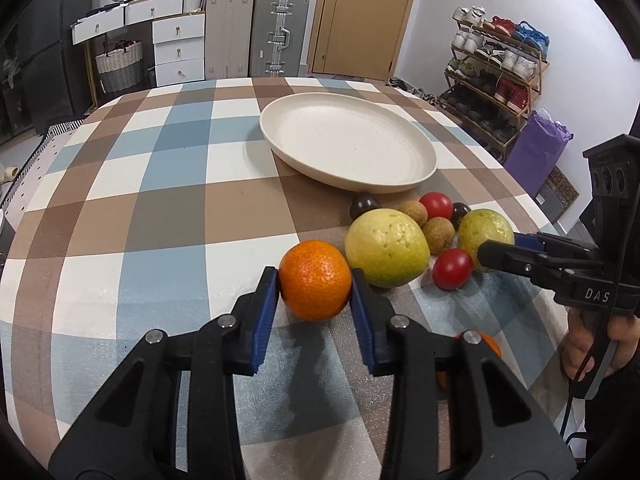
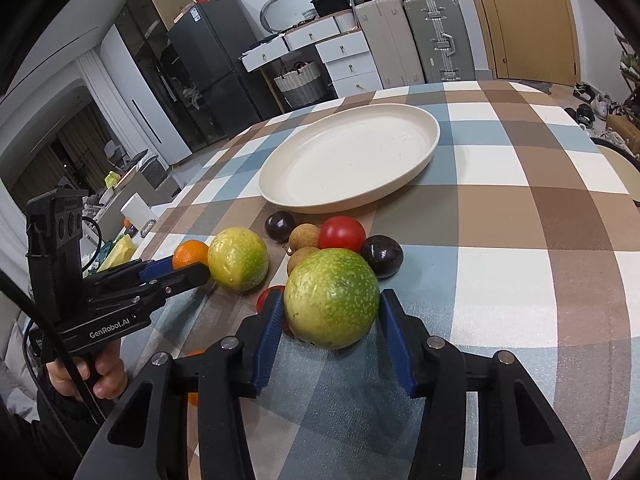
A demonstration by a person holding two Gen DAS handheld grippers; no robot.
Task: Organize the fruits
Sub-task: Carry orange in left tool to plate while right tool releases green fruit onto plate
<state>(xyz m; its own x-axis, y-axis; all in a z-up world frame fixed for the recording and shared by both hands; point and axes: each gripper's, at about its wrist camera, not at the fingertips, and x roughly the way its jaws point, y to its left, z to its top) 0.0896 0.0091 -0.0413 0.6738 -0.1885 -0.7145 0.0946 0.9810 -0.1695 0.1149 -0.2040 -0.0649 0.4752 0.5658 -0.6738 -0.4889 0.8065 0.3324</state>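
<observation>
Right wrist view: left gripper (image 2: 188, 270), marked "GenRobot.AI", clamps the orange (image 1: 314, 285); right gripper (image 2: 332, 320) clamps the green guava (image 2: 333, 297). Both fruits sit near the cream plate (image 2: 430, 148).

matt speckled plate (image 1: 416, 176), pitted glossy orange (image 1: 314, 280), checked cloth tablecloth (image 1: 160, 220).

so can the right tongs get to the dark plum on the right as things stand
Probably not yet: the right tongs are shut on the green guava, which sits right in front of the dark plum; they'd need emptying first.
</observation>
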